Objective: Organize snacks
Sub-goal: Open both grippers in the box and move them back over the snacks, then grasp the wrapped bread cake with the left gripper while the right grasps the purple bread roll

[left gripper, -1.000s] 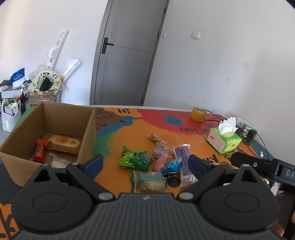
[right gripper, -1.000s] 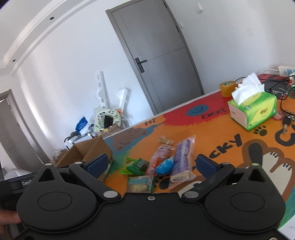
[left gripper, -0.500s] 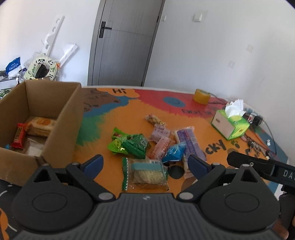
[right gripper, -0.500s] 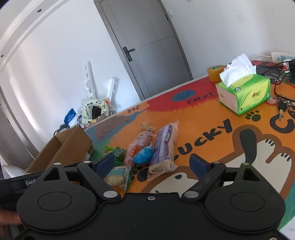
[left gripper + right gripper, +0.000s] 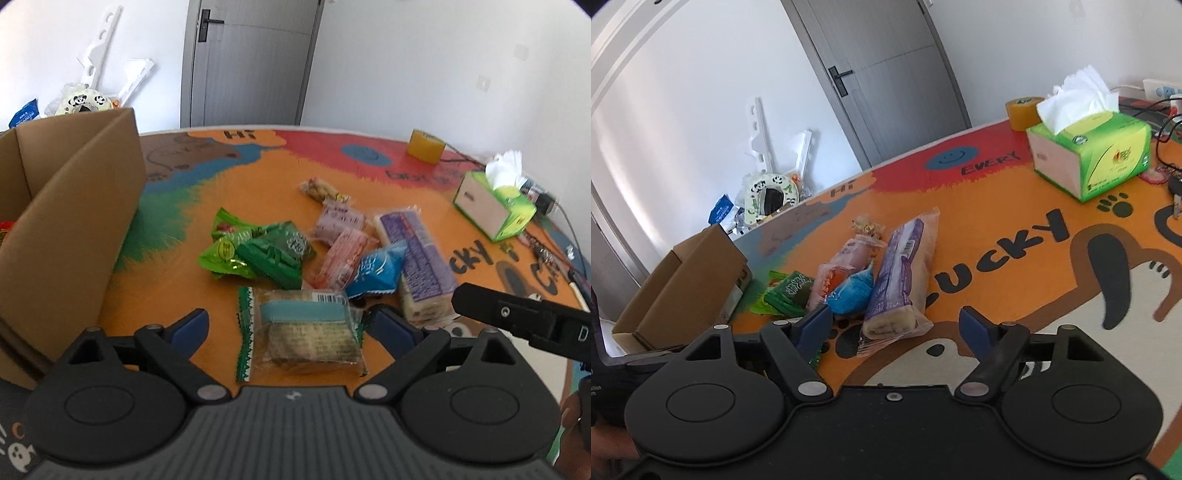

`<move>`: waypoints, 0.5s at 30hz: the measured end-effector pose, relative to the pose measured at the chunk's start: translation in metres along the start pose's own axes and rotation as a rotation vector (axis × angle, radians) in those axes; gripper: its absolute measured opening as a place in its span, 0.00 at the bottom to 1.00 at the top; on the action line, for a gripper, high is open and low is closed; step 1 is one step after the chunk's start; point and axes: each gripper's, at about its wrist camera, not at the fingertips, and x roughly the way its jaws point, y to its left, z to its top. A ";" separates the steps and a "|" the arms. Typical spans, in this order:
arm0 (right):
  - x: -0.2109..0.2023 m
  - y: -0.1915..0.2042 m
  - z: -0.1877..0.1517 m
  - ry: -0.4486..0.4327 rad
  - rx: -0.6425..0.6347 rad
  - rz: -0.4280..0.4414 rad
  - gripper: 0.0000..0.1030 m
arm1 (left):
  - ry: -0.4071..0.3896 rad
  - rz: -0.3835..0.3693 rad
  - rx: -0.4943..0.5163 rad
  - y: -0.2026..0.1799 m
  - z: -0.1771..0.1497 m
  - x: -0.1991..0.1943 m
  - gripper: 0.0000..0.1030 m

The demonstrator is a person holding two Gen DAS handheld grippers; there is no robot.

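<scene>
Several snack packs lie in a heap on the colourful table mat. My left gripper (image 5: 290,326) is open, its fingers on either side of a clear cracker pack with green edges (image 5: 301,334). Beyond it lie green packs (image 5: 258,251), a red pack (image 5: 341,258), a blue pack (image 5: 376,269) and a purple bread pack (image 5: 421,258). My right gripper (image 5: 897,328) is open and empty, just in front of the near end of the purple bread pack (image 5: 905,280). The cardboard box (image 5: 70,236) stands at the left.
A green tissue box (image 5: 1089,151) and a yellow tape roll (image 5: 1021,110) stand at the back right, with cables and keys (image 5: 1174,192) beside them. The right gripper's body (image 5: 517,317) shows at the right of the left wrist view. A grey door stands behind the table.
Both grippers have moved forward and down towards the snack heap. The left one now straddles the cracker pack; the right one has come close to the purple bread pack. Both stayed open.
</scene>
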 end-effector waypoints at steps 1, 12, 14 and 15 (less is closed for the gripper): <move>0.003 0.000 0.000 0.006 -0.003 0.001 0.73 | 0.006 0.002 0.000 0.000 0.000 0.002 0.93; 0.032 0.002 0.003 0.032 -0.027 -0.034 0.73 | -0.031 0.026 0.070 -0.012 -0.009 0.009 0.82; 0.035 0.005 0.003 0.025 -0.044 -0.041 0.69 | -0.038 0.024 0.065 -0.010 -0.008 0.008 0.69; 0.035 0.006 0.003 0.022 -0.048 -0.044 0.65 | -0.042 0.025 0.061 -0.009 -0.008 0.007 0.64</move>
